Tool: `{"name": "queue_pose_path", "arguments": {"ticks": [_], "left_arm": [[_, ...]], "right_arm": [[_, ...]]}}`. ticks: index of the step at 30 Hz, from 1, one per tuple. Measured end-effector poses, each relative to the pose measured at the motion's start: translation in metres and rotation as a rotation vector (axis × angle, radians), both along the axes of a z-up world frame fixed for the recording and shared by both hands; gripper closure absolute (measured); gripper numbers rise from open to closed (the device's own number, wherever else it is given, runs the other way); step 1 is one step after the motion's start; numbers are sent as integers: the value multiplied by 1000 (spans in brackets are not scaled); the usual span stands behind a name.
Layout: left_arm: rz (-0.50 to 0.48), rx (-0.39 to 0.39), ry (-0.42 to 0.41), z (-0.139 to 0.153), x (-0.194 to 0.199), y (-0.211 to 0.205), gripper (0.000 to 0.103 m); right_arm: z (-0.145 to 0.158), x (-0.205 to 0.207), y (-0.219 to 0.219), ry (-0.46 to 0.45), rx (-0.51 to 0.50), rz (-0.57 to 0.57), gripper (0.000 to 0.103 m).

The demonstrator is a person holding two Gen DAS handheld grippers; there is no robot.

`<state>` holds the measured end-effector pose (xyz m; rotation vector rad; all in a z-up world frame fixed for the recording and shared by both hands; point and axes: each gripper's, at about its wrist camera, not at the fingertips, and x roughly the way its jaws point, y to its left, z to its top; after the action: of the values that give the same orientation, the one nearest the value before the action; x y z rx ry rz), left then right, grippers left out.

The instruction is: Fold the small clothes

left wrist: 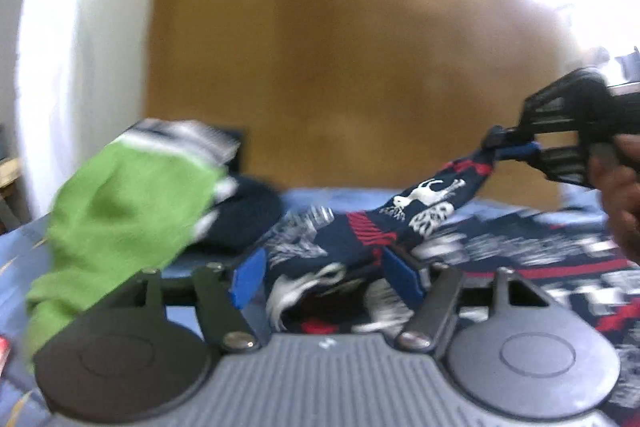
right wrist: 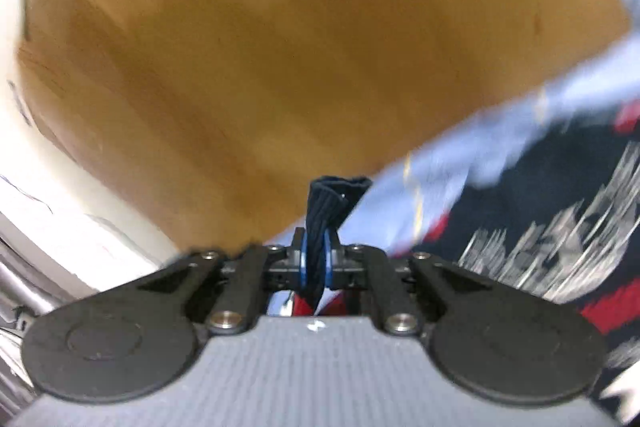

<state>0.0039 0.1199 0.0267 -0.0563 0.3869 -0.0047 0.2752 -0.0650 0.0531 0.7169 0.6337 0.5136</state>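
Note:
A navy garment (left wrist: 424,207) printed with white reindeer and red bands stretches from low centre up to the right in the left wrist view. Its bunched lower end lies between the blue pads (left wrist: 248,283) of my left gripper (left wrist: 326,279), whose jaws stand wide apart and open. Its upper end is pinched by my right gripper (left wrist: 504,147), held by a hand (left wrist: 616,195). In the right wrist view my right gripper (right wrist: 317,247) is shut on the ribbed navy cuff (right wrist: 332,199), which sticks up past the pads.
A green garment (left wrist: 120,219) with navy and white stripes is heaped at the left, a dark navy piece (left wrist: 248,215) behind it. All lie on a light blue sheet (left wrist: 328,197). More navy patterned cloth (left wrist: 540,255) spreads right. A wooden panel (left wrist: 320,47) stands behind.

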Motion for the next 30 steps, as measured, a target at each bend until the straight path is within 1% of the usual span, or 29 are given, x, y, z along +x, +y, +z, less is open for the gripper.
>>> {"name": "queue_pose_path", "arguments": {"ticks": [1, 2, 4, 6, 8, 10, 12, 14, 16, 17, 18, 19, 20, 21, 23, 24, 25, 27, 28, 30], "left_arm": [[-40, -8, -30, 3, -5, -3, 35], [-57, -9, -48, 5, -8, -5, 33], [-50, -5, -57, 8, -7, -9, 32], [-42, -27, -11, 9, 6, -10, 34], [-44, -42, 44, 9, 22, -14, 36], [-53, -25, 71, 12, 38, -25, 40], [-72, 0, 83, 16, 53, -42, 41], [-88, 23, 100, 15, 66, -56, 44], [-101, 51, 114, 11, 81, -71, 47], [-110, 66, 122, 8, 88, -77, 50], [-119, 79, 133, 4, 93, -83, 55], [-128, 95, 151, 0, 100, -90, 59], [-134, 115, 175, -7, 108, -96, 67], [-133, 136, 208, -16, 117, -102, 73], [-139, 166, 295, -35, 133, -111, 75], [-135, 180, 328, -44, 138, -113, 73], [-138, 180, 310, -45, 137, -114, 74], [-147, 149, 310, -45, 135, -109, 73], [-152, 122, 308, -45, 134, -103, 72], [-164, 27, 304, -40, 132, -88, 69]], "right_arm": [[8, -2, -18, -28, -8, -29, 92], [14, -4, -42, -49, -17, -68, 92], [17, -9, -85, -69, -30, -146, 92], [12, -20, -130, -84, -58, -229, 92], [0, -29, -160, -74, -81, -273, 92], [-16, -36, -182, -49, -113, -300, 92], [-30, -40, -197, -34, -125, -333, 92], [-43, -41, -208, -14, -104, -372, 92], [-49, -43, -220, -17, -94, -442, 92], [-52, -45, -229, -14, -74, -474, 92], [-57, -47, -231, -5, -53, -498, 92], [-59, -48, -232, 4, -49, -495, 92], [-61, -46, -230, 11, -63, -477, 92], [-63, -45, -226, 16, -86, -449, 92], [-59, -49, -223, 0, -130, -423, 92], [-55, -51, -219, -27, -159, -415, 92], [-48, -56, -217, -57, -184, -404, 92], [-30, -62, -203, -128, -218, -351, 92], [-21, -64, -193, -169, -237, -308, 92], [-2, -65, -161, -254, -300, -191, 92]]}}
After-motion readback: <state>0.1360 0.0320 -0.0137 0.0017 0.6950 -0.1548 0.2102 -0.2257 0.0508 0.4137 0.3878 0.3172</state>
